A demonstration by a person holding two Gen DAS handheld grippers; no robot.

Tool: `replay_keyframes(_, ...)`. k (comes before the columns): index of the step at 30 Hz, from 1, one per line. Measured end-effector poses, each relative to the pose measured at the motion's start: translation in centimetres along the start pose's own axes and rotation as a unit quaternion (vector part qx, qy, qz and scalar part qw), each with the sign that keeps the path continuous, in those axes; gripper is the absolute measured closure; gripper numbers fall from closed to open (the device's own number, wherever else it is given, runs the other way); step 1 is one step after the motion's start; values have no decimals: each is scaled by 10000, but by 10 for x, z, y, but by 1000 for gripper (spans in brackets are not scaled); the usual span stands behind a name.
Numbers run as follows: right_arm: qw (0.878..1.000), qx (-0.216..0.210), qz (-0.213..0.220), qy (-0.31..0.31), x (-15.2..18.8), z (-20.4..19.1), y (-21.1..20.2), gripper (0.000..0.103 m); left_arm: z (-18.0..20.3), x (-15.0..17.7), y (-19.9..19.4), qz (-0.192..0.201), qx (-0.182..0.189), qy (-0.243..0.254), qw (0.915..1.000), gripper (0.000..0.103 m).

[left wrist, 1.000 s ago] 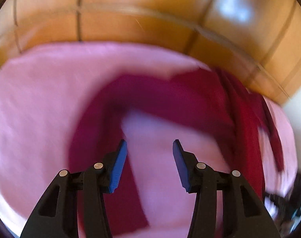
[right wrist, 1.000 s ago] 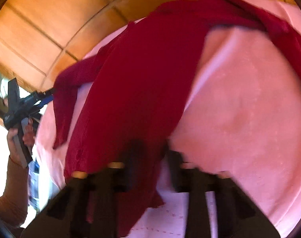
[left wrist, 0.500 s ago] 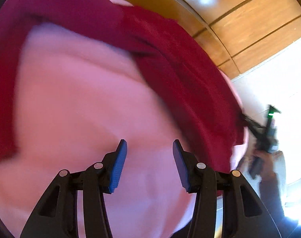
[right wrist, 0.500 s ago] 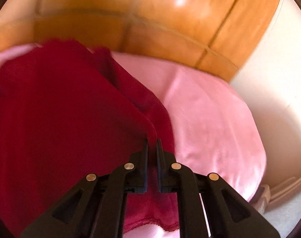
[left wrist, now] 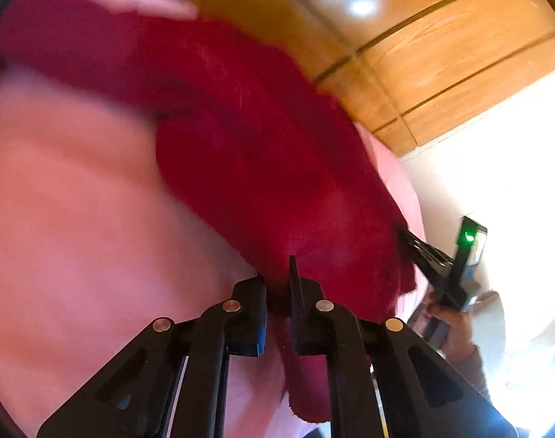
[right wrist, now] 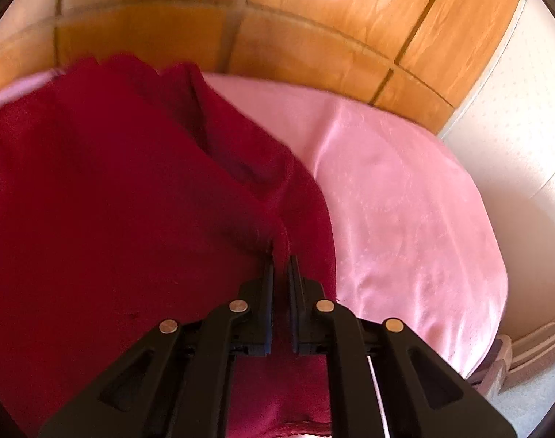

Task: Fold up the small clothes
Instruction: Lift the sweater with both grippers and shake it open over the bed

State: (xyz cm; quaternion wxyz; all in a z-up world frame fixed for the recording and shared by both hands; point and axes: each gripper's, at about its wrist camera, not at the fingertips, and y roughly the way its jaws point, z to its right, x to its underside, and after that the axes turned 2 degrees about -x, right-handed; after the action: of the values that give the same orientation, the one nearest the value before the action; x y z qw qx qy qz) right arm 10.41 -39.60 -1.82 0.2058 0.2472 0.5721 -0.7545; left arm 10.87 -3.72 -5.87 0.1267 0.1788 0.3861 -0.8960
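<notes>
A dark red garment point(left wrist: 263, 153) lies across a pink sheet point(left wrist: 76, 219). My left gripper point(left wrist: 279, 277) is shut on the garment's near edge, with red cloth between its jaws. In the right wrist view the garment point(right wrist: 113, 200) fills the left half of the frame. My right gripper point(right wrist: 281, 266) is shut on a raised fold of it, next to the bare pink sheet point(right wrist: 405, 200). In the left wrist view the right gripper point(left wrist: 420, 248) shows at the garment's right edge, held by a hand point(left wrist: 449, 325).
A wooden panelled wall point(right wrist: 314, 18) runs behind the sheet, also in the left wrist view point(left wrist: 441, 54). A white wall point(right wrist: 515, 127) stands at the right. The sheet's edge drops off at the right, with pale floor below point(right wrist: 533, 383).
My left gripper was open over the pink sheet; now it has moved to the garment's edge and shut on it. My right gripper stays shut on the garment and has barely moved since half a second ago.
</notes>
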Motion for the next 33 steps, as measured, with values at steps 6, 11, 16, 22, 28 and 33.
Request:
replay_keyframes(6, 9908, -1264, 469, -123, 5, -26, -88, 97, 1, -15, -119, 526, -515, 731, 9946, 95)
replay_keyframes(11, 9804, -1963, 182, -49, 46, -46, -119, 97, 5, 11, -157, 212, -775, 905, 9926, 95)
replay_keyframes(16, 9836, -1676, -639, -169, 101, -65, -94, 93, -45, 56, -150, 44, -1366, 340, 9900, 37)
replay_keyframes(22, 9936, -903, -457, -492, 109, -83, -104, 56, -104, 77, -136, 213, -1009, -980, 9898, 37)
replay_keyframes(28, 9874, -1472, 3, -572, 76, -125, -100, 38, -107, 92, -123, 344, -569, -974, 9930, 39)
replay_keyframes(33, 9768, -2069, -67, -544, 62, -180, -80, 38, -81, 87, -92, 675, -360, -886, 9931, 41)
